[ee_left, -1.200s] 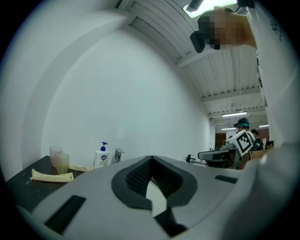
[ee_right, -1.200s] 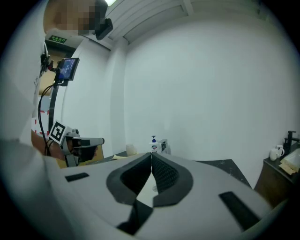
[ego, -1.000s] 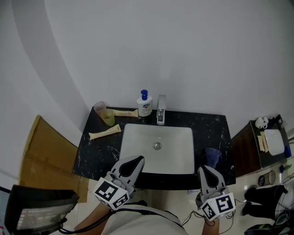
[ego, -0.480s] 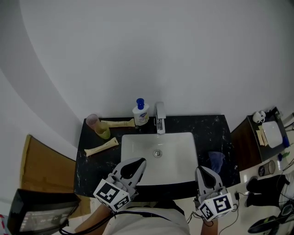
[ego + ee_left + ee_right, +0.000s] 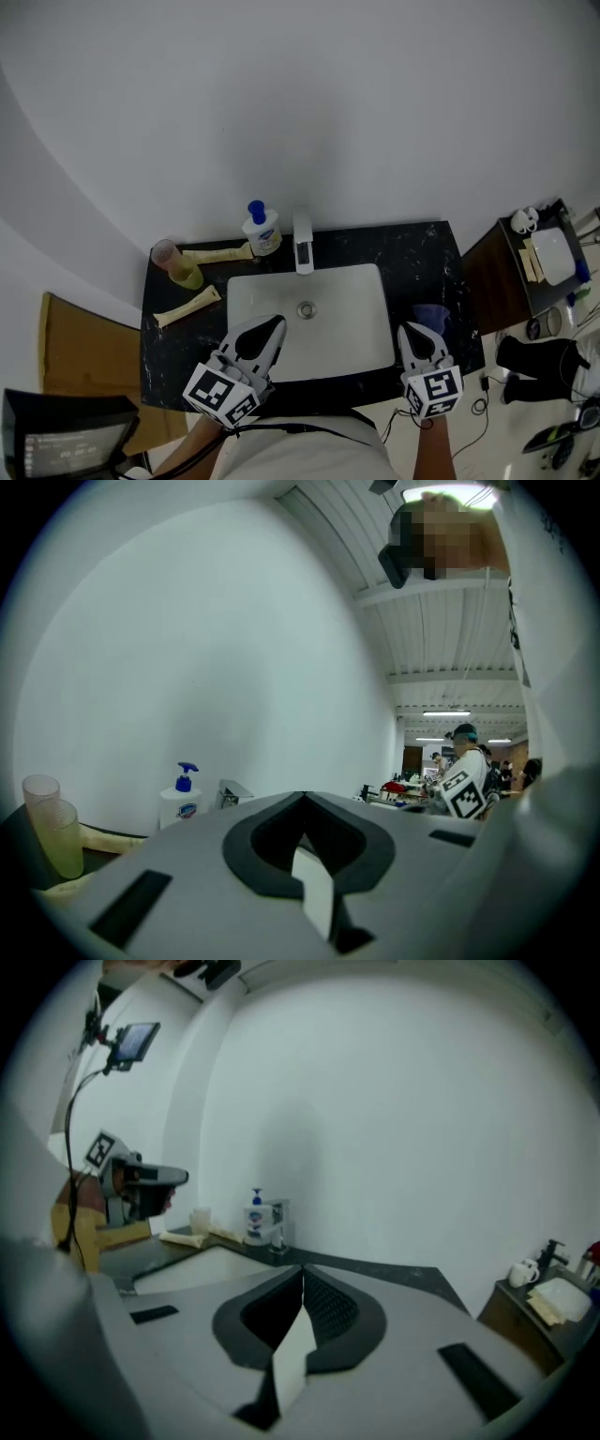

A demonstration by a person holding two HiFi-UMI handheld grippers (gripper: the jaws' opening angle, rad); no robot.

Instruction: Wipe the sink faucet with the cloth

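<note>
Against the plain white wall (image 5: pixel 300 112) stands a black speckled stone bench (image 5: pixel 427 251). Part of its front edge is covered from the head view by the two grippers and the person's body. A brown cardboard sheet (image 5: pixel 80 361) leans just off the bench's left end, and a dark wooden side cabinet (image 5: pixel 495 277) sits close to its right end. The small white items on top of the cabinet are too small to make out.

A white rectangular sink basin (image 5: pixel 352 314) is sunk in the middle of the bench, with bare stone on both sides, the broader stretch on the right.

The left gripper (image 5: pixel 272 324) hangs over the basin's near left corner and the right gripper (image 5: pixel 412 331) over the bench's front right part. Both have their jaws pressed together with nothing between them.

A crumpled dark blue cloth (image 5: pixel 434 316) lies on the bench just right of the basin, immediately ahead of the right gripper's tips. Whether they touch it I cannot tell, since the gripper covers the cloth's near edge.

A squared chrome sink faucet (image 5: pixel 302 242) stands at the basin's back rim, well apart from both grippers. Just left of it is a white soap bottle with a blue pump (image 5: pixel 262 231). Further left stands a translucent yellowish cup (image 5: pixel 174 262), with two cream-coloured tubes (image 5: pixel 187 307) lying near it.
</note>
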